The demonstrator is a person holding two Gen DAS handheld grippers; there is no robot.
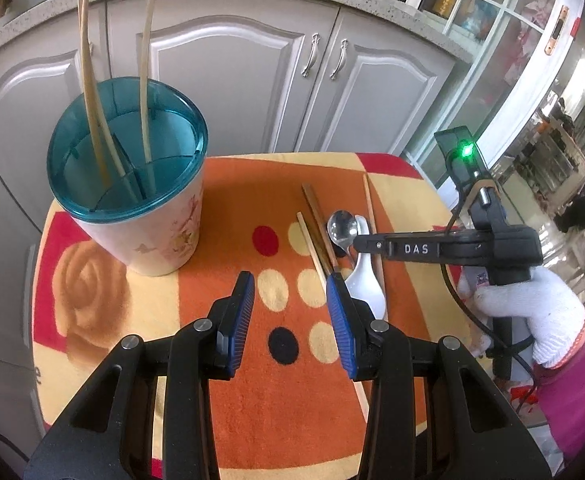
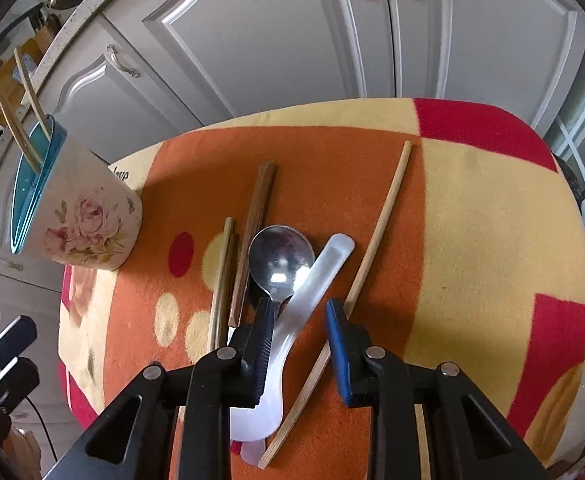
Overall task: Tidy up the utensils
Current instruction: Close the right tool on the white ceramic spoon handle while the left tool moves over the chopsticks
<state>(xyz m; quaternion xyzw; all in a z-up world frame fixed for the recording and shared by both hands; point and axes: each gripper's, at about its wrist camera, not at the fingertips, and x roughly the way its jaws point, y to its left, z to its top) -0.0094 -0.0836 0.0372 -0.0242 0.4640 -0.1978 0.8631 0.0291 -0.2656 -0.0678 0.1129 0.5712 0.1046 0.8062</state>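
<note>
Metal spoon (image 2: 281, 258) lies between the right gripper's (image 2: 298, 312) spread jaws, untouched; left gripper (image 1: 290, 286) spread, empty

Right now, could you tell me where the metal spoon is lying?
In the right wrist view the metal spoon lies mid-cloth, its handle running between the right gripper jaws, with the dark chopsticks left and the white ceramic spoon overlapping its right.
</note>
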